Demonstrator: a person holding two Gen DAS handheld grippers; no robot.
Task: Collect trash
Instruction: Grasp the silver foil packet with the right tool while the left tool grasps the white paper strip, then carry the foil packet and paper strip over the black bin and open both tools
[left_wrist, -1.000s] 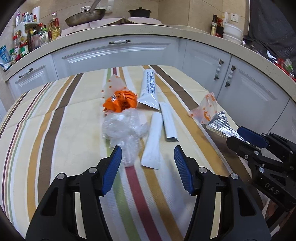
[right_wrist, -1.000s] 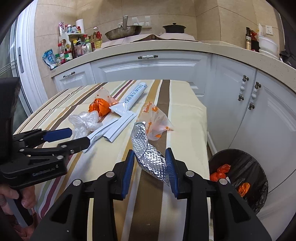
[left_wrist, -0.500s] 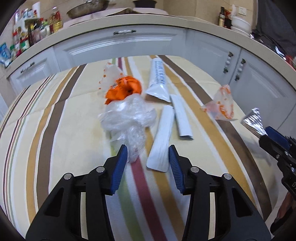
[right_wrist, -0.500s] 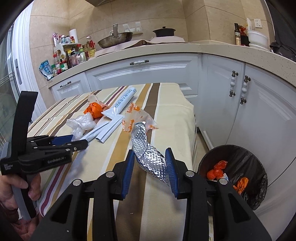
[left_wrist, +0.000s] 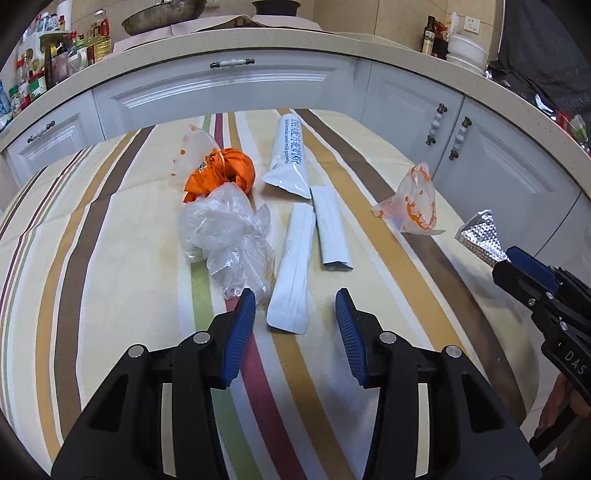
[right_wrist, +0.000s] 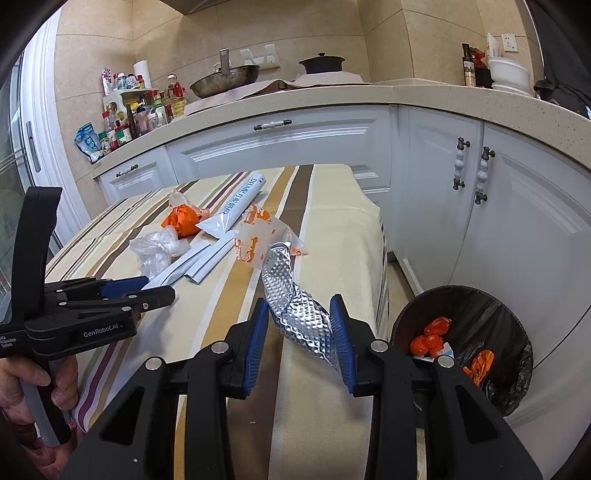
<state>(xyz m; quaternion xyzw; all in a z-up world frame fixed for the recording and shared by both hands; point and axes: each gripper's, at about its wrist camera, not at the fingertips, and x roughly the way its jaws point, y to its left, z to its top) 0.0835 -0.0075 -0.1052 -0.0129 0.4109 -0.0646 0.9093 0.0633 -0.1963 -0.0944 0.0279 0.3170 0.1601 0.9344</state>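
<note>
the silver foil wrapper (right_wrist: 301, 317) is clamped between the narrowed fingers of the right gripper (right_wrist: 298, 328), its long axis running up and away toward the frame's centre. the black-lined bin (right_wrist: 463, 343) is seen at lower right, just beside it, on the floor. the left gripper (left_wrist: 294, 325) is held open and empty, with the white sachet (left_wrist: 293, 269) pointing lengthwise into its gap.

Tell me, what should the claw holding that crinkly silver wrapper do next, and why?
Probably swing right and let go over the bin. The right claw grips the silver wrapper above the table edge, and the black-lined bin, already holding orange scraps, sits just beside it.
</note>
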